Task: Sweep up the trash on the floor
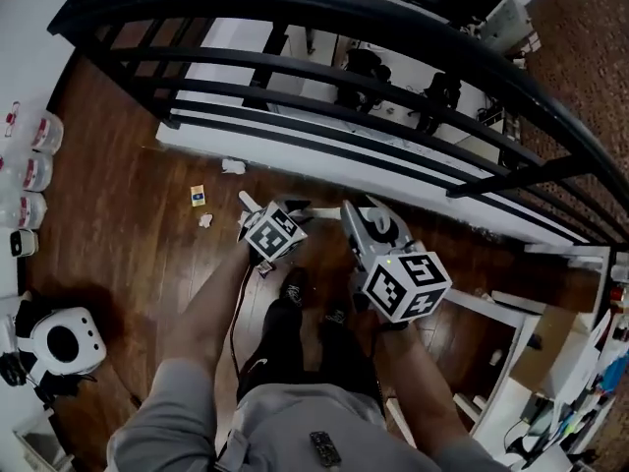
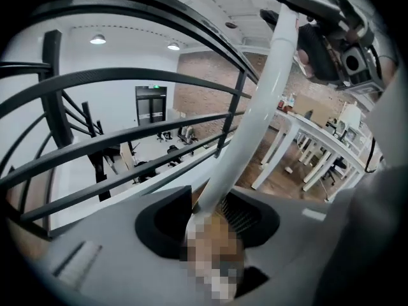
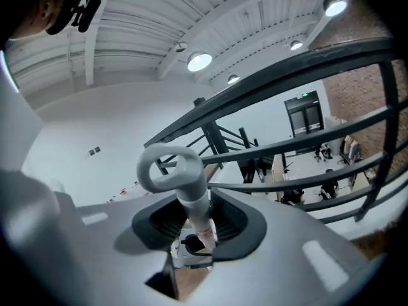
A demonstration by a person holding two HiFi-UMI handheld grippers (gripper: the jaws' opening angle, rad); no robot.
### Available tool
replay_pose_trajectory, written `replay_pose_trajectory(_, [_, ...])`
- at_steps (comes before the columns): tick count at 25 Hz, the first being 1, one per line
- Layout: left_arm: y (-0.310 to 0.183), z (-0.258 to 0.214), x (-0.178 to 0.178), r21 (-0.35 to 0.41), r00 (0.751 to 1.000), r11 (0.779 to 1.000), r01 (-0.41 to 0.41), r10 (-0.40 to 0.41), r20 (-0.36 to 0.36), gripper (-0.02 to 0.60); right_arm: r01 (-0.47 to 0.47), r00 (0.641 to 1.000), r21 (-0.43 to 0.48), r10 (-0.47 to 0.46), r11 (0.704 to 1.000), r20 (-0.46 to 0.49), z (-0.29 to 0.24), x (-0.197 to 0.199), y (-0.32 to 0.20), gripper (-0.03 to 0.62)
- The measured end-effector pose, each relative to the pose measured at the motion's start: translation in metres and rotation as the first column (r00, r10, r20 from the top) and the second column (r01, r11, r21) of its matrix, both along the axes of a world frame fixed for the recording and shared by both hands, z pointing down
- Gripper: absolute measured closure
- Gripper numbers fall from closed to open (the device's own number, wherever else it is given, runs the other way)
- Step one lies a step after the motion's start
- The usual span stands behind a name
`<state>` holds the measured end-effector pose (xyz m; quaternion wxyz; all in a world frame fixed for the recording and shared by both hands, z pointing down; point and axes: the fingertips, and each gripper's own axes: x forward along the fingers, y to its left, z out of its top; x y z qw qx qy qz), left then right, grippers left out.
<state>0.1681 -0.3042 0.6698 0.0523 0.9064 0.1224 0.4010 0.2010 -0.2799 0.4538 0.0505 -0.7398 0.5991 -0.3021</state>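
Both grippers hang above the dark wood floor, in front of the person's legs. My left gripper is shut on a long white pole that runs up and to the right out of its jaws. My right gripper is shut on a white handle that ends in a ring. What sits at the lower ends of both is hidden. Trash lies on the floor left of the left gripper: a crumpled white paper, a small yellow and white scrap and a white scrap.
A black railing on a white ledge crosses just beyond the grippers. A white round device stands at the lower left, and bottles line the left wall. White table legs stand at the right.
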Motion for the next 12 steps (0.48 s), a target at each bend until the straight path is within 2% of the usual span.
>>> replay_pose_trajectory(3, [-0.012,-0.02,-0.006,0.024,0.995,0.995,0.096,-0.096,-0.015,0.434,0.098,0.995,0.029,-0.098,0.995,-0.003,-0.019,-0.003,-0.009,0.499])
replay_pose_trajectory(5, [-0.02,-0.032,-0.013,0.048,0.984,0.983,0.177,-0.177,-0.006,0.435,0.189,0.982,0.049,-0.189,0.981,-0.002,-0.03,-0.005,-0.016,0.499])
replay_pose_trajectory(9, [-0.03,-0.049,-0.04,0.08,0.926,0.923,0.376,-0.377,0.002,0.436,0.4,0.916,0.076,-0.402,0.913,0.003,-0.044,-0.023,-0.032,0.499])
replay_pose_trajectory(12, [-0.033,-0.055,-0.064,0.083,0.875,0.872,0.482,-0.483,-0.002,0.439,0.498,0.865,0.094,-0.501,0.862,0.014,-0.051,-0.04,-0.044,0.499])
